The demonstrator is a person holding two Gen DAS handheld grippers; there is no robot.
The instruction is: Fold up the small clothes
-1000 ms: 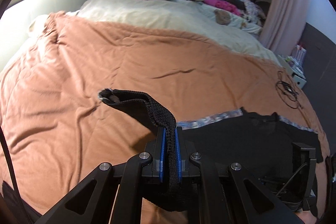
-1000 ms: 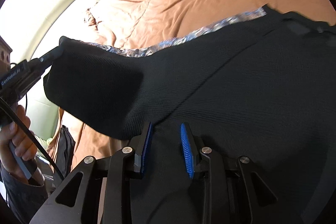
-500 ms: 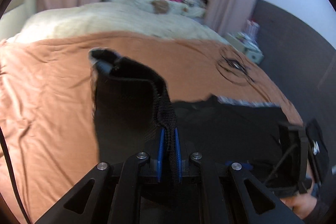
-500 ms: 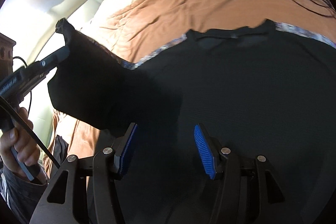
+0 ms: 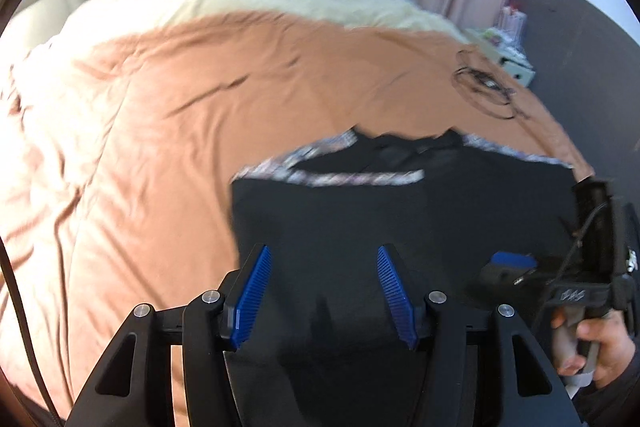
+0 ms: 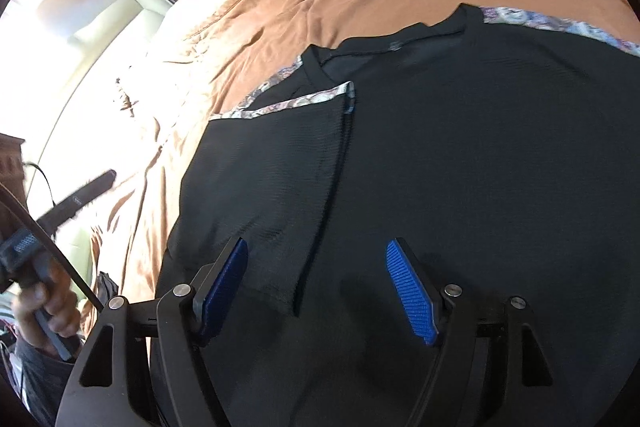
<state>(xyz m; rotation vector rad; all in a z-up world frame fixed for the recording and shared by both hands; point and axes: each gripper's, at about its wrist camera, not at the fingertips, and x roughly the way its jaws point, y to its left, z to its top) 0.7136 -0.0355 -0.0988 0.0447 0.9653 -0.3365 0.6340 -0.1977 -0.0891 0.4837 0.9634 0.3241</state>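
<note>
— Where is the garment, and why does it lie like this?

— The black top (image 6: 460, 155) lies flat on the brown bed cover (image 5: 180, 115). Its left sleeve (image 6: 272, 187) is folded inward over the body, so I think the side becomes straight for the next fold.

— And my claws?

— I see the left claw (image 5: 324, 295) with jaws apart and holding nothing, low above the left part of the cloth. The right claw (image 6: 320, 287) is also spread and empty, hovering over the folded sleeve edge and pointing toward the collar (image 6: 392, 45).

— What next?

— Probably I fold the other sleeve.
</note>
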